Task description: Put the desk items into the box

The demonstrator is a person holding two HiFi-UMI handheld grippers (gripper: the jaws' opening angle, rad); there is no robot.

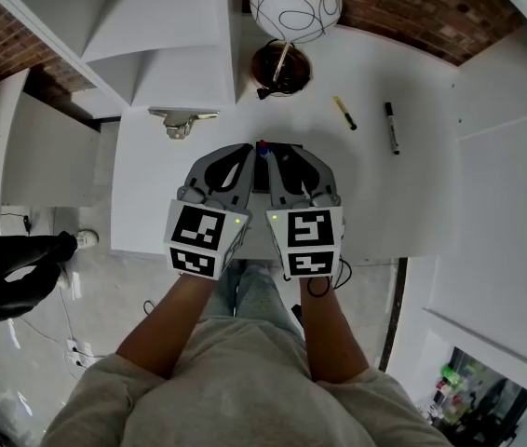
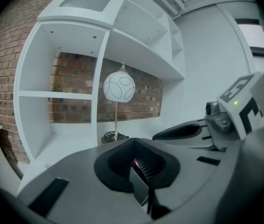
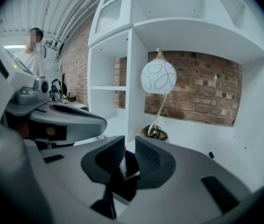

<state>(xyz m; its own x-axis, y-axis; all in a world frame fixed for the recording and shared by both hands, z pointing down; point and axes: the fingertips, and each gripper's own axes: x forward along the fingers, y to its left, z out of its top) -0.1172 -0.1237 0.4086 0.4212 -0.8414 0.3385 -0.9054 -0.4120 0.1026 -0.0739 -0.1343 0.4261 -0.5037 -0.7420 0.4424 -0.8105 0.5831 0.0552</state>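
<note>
The left gripper (image 2: 139,164) is pinched tight on a thin dark wall of the box (image 1: 262,180). The box sits at the near edge of the desk (image 1: 412,203), between the two grippers, and the right gripper (image 3: 128,160) stands partly open astride another wall without squeezing it. The yellow marker (image 1: 344,113) and black marker (image 1: 392,128) lie farther off to the right, both running roughly near-to-far, so the right gripper looks better placed to fetch them.

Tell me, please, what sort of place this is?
Probably a home study or office nook: a white desk set into built-in white shelving against a red brick wall, with a white globe table lamp, a yellow highlighter and a black marker on it.
</note>
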